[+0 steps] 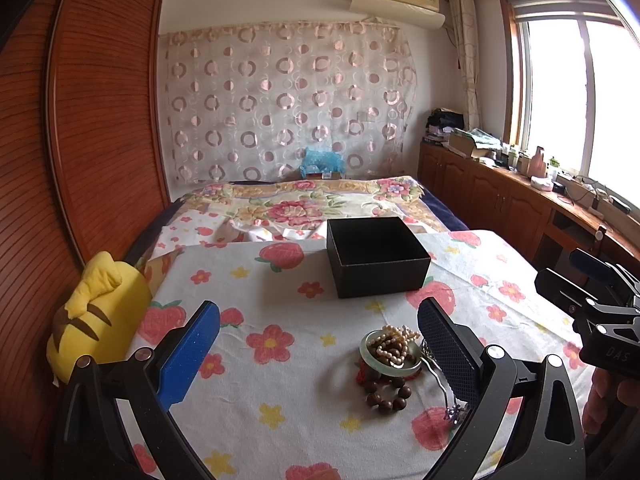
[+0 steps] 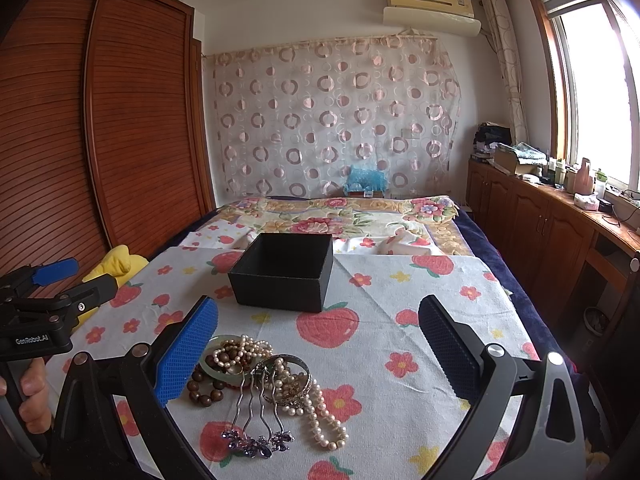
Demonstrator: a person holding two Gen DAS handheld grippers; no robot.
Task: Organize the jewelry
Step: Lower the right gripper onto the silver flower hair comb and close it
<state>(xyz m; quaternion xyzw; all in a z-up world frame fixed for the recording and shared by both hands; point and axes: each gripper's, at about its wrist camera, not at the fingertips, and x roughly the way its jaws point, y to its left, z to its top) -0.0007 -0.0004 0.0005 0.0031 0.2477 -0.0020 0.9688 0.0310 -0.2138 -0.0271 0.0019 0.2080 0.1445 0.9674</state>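
A pile of jewelry (image 2: 256, 376) lies on the flowered cloth: a green jade bangle (image 1: 390, 354), a pearl necklace (image 2: 320, 420), a brown wooden bead bracelet (image 1: 386, 394), a silver bangle (image 2: 298, 364) and silver hair pins with purple flowers (image 2: 258, 444). An open, empty black box (image 1: 376, 254) stands behind the pile; it also shows in the right wrist view (image 2: 284, 270). My left gripper (image 1: 320, 340) is open and empty, just left of the pile. My right gripper (image 2: 318, 340) is open and empty, with the pile near its left finger.
A yellow plush toy (image 1: 100, 312) lies at the cloth's left edge. A wooden wardrobe (image 1: 80, 120) stands on the left. Wooden cabinets (image 2: 552, 220) with clutter run under the window on the right. A floral blanket (image 1: 304, 204) lies behind the box.
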